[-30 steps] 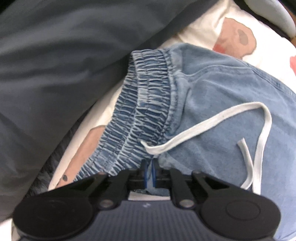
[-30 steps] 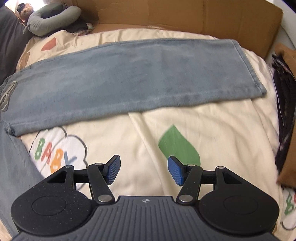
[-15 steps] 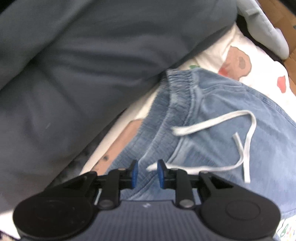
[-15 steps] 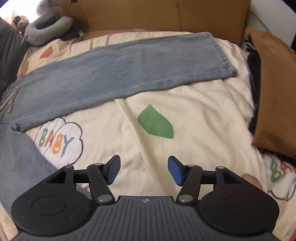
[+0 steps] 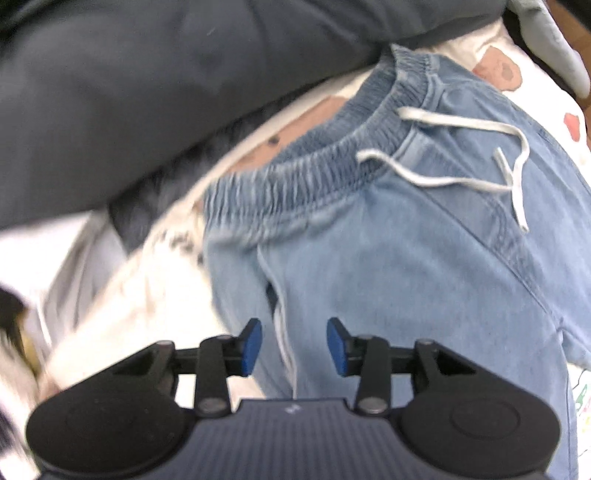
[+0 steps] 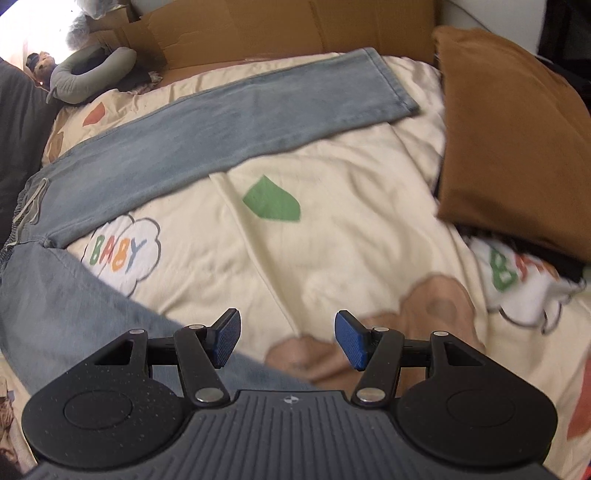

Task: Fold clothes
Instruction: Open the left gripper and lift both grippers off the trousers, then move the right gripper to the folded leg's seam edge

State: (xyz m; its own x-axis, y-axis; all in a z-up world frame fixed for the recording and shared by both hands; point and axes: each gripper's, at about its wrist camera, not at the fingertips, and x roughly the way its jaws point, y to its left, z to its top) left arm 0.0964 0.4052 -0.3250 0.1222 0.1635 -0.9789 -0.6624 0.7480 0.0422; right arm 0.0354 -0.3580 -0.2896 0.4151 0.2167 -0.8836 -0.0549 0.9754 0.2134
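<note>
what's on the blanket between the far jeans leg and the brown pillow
Nothing lies there: bare cream blanket between the jeans leg's hem and the brown pillow, shown in the right wrist view.

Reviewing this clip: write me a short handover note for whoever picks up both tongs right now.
Left tongs: open, nothing between the pads; the jaws have just been opening, above the jeans just below the waistband.
Right tongs: open and empty, over the cream blanket.
Jeans: spread on the blanket, one leg stretched flat toward the cardboard, the other leg running under the right tongs. Drawstring loose on top.
Done: jeans laid out, no fold visible yet.
Left: probably bring one leg over the other, then fold lengthwise.
</note>
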